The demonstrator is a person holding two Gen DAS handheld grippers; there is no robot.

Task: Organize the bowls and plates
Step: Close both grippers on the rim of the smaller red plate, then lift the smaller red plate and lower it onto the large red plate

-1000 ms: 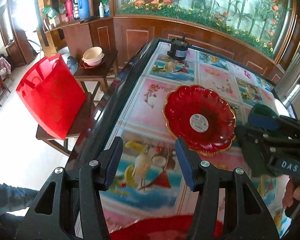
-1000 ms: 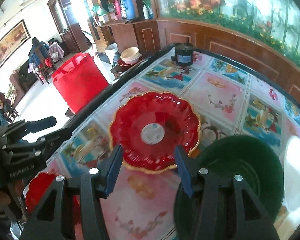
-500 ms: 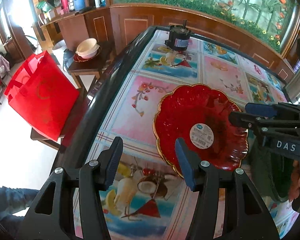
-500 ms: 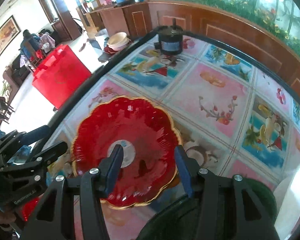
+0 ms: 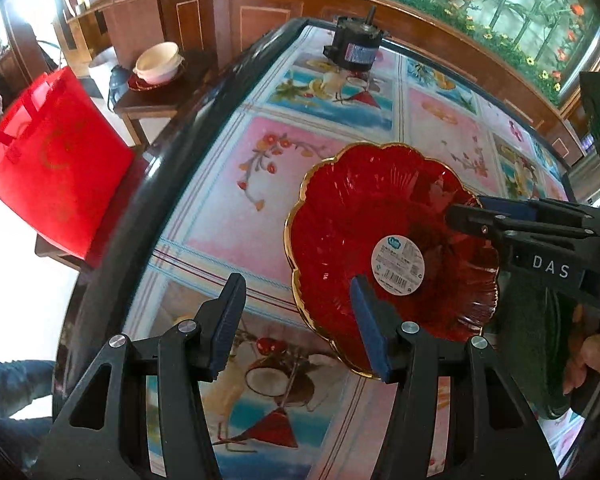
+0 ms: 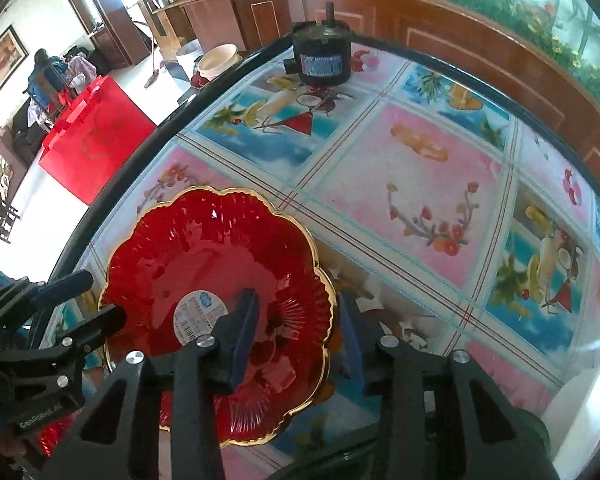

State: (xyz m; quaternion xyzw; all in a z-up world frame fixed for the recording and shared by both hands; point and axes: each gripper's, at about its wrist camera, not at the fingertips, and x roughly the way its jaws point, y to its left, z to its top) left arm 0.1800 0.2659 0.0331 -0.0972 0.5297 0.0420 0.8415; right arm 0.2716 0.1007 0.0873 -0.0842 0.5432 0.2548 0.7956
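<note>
right tongs (image 6: 296,336) now closing astride red plate (image 6: 220,300) rim, contact unclear

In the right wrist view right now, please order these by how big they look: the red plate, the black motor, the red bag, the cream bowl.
Largest to smallest, as they look:
1. red plate, nearest the camera
2. red bag
3. black motor
4. cream bowl

Bag and bowl stand far off the table, so their true sizes stay unsure.
</note>
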